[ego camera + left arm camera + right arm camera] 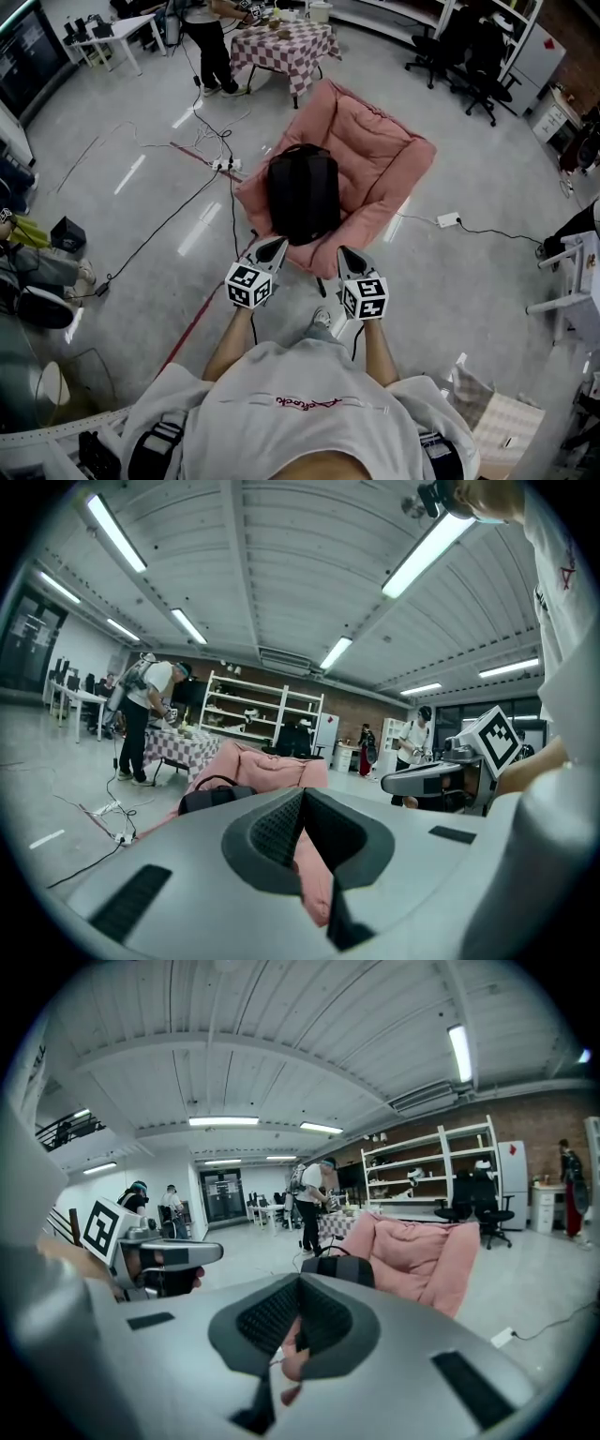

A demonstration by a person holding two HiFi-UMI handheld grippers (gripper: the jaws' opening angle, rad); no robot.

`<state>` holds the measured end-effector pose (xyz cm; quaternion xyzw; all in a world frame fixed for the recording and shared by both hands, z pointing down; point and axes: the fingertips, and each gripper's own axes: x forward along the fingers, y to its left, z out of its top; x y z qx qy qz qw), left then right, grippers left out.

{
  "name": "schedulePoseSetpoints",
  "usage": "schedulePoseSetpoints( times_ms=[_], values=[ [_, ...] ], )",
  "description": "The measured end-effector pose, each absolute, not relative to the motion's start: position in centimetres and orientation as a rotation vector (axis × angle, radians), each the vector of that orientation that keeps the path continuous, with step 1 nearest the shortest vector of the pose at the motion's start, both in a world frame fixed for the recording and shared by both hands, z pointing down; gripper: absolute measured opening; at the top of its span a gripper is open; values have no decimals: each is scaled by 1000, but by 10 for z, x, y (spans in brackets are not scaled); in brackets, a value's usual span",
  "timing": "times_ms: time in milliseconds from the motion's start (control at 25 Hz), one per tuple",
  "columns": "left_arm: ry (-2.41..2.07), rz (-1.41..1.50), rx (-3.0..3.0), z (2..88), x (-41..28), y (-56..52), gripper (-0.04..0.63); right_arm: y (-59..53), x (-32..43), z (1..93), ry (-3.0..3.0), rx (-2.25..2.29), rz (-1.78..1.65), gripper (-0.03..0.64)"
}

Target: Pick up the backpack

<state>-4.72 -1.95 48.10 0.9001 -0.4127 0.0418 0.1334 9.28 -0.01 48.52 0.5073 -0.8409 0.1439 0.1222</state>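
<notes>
On the floor ahead, a pink cushion [380,155] lies with its raised edges up; black backpack [303,195] rests on the cushion's left half, reaching to its near edge, carry handle arched up on top; left gripper [274,247] and right gripper [348,256] are side by side just short of the cushion's near edge, both pointing at the backpack, neither touching it; left gripper view: jaws pressed together, nothing between them, backpack [216,797] and cushion [272,766] beyond the tips; right gripper view: jaws likewise closed and empty, backpack [342,1267] ahead; past the cushion's far corner, a checked table [281,42] with a person [211,42] standing at it; cables [202,131] run across the floor to the left.
</notes>
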Motion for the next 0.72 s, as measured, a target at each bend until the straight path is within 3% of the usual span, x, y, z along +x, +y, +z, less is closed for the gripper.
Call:
schedulePoseSetpoints(
  times_ms=[720],
  values=[
    [-1372,194,2486,491,-9,-128,9,-116,143,499,-2542,1285,475,18]
  ],
)
